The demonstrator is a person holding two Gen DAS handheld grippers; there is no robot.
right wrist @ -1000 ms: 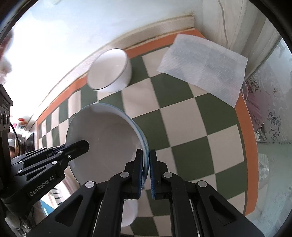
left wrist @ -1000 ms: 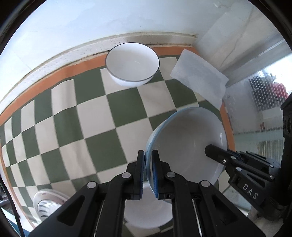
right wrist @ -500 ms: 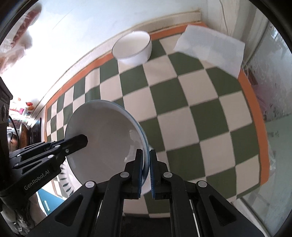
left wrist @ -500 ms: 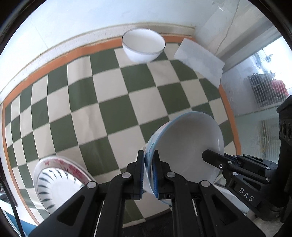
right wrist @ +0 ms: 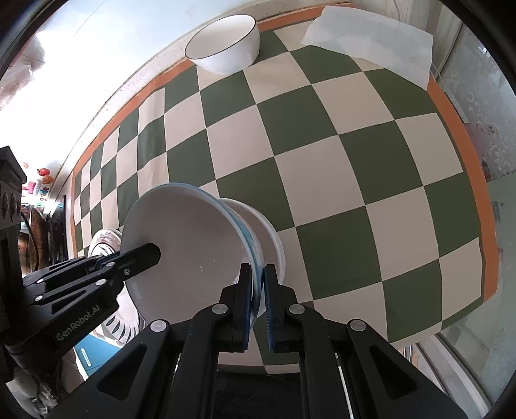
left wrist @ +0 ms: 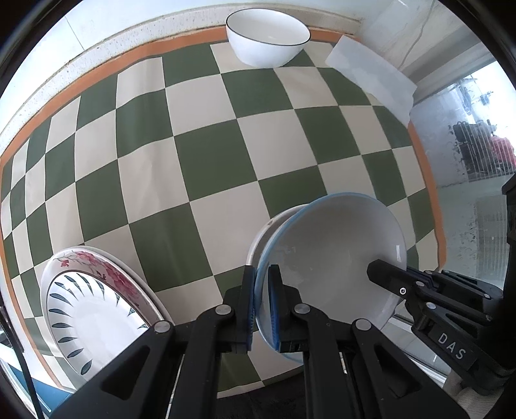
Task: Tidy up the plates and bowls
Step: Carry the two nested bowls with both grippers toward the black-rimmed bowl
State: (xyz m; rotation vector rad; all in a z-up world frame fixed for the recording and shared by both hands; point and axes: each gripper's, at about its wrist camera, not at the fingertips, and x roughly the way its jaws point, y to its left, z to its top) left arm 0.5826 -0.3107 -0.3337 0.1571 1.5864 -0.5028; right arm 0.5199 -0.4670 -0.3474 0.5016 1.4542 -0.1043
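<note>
A tablecloth (left wrist: 206,167) of green and cream checks, edged with an orange border, is spread over the table. A white paper sheet (left wrist: 371,72) is laid at the cloth's far right corner, partly over the orange border. A pale wall (left wrist: 129,19) is seen beyond the far edge. A patterned glass pane (right wrist: 477,106) is seen on the right.

Stacked plates (left wrist: 96,309) cut by lower-left edge; bowl (left wrist: 329,258) underside hidden; scene beyond glass blurred.
</note>
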